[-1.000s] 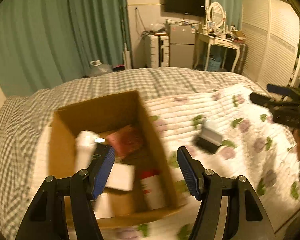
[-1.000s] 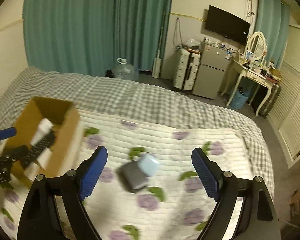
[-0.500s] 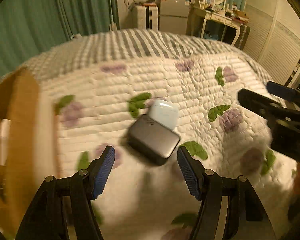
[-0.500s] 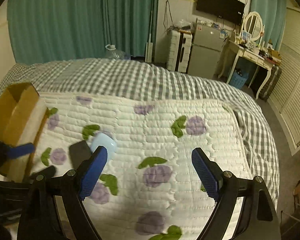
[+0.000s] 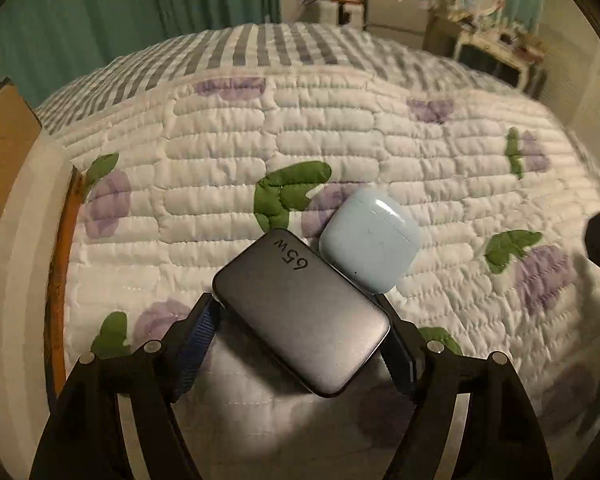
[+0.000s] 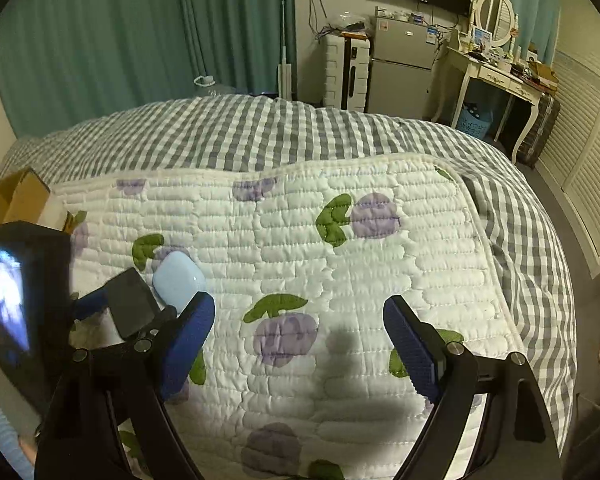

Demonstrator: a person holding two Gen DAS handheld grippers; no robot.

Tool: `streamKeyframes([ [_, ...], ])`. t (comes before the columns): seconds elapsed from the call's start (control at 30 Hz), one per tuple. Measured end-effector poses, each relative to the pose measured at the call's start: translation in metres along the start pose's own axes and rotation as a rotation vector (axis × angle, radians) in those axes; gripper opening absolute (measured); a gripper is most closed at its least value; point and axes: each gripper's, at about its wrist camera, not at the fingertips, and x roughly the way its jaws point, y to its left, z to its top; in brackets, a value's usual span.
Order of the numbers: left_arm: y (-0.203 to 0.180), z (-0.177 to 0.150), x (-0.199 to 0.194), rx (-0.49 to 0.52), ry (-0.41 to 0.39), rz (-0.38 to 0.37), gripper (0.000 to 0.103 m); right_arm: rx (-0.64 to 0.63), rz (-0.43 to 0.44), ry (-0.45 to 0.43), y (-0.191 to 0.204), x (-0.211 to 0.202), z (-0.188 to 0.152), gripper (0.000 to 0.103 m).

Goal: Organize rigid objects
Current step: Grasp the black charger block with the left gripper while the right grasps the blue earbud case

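**Ana:** Where did the left hand-held gripper (image 5: 300, 344) stand at that moment?

**Ben:** Low over the quilt (image 5: 340, 152) on the bed, jaws spread and just opened further, with the grey charger block (image 5: 300, 312) lying flat between them. The pads bracketed its two ends, but neither could be seen pressing on it, so it was not yet gripped.

**Ana:** And the other thing?

**Ben:** The pale blue earbud case (image 5: 370, 240) lay touching the charger's far corner. The cardboard box (image 5: 4, 152), the likely destination, sat at the left edge of the quilt.

**Ana:** The right hand-held gripper (image 6: 300, 340)?

**Ben:** Wide apart and empty, above bare quilt to the right of both items.

**Ana:** What could have gone wrong from there?

**Ben:** The charger sat askew to the jaws, so closing might have caught it by its corners; smooth and rounded, it could have twisted out or skidded. The soft quilt gave underneath, so the pads might have dug into fabric instead. And since the case leaned against the charger, any lift or turn risked nudging it away.
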Motion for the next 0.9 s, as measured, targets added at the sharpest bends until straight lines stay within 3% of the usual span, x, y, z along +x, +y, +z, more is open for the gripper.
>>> streamKeyframes([
  [0.17, 0.017, -0.011, -0.022, 0.090, -0.040, -0.037, 0.073, -0.029, 0.000, 0.002, 0.008, 0.003, -0.001, 0.087],
  [0.2, 0.019, -0.013, -0.027, 0.102, -0.050, -0.046, 0.070, -0.039, 0.003, 0.006, 0.011, 0.004, -0.001, 0.087],
  [0.23, 0.021, -0.017, -0.033, 0.124, -0.057, -0.066, 0.057, -0.049, 0.005, 0.007, 0.014, 0.005, -0.001, 0.087],
  [0.27, 0.025, -0.018, -0.037, 0.132, -0.060, -0.069, 0.052, -0.059, 0.011, 0.008, 0.017, 0.006, -0.001, 0.087],
  [0.37, 0.031, -0.024, -0.044, 0.153, -0.079, -0.071, 0.048, -0.087, 0.037, 0.014, 0.026, 0.012, -0.001, 0.087],
  [0.6, 0.050, -0.036, -0.056, 0.097, -0.092, -0.105, 0.046, -0.212, 0.112, 0.067, 0.061, 0.038, 0.000, 0.087],
  [0.9, 0.054, -0.034, -0.063, 0.101, -0.100, -0.133, 0.045, -0.320, 0.139, 0.135, 0.092, 0.083, 0.007, 0.086],
])
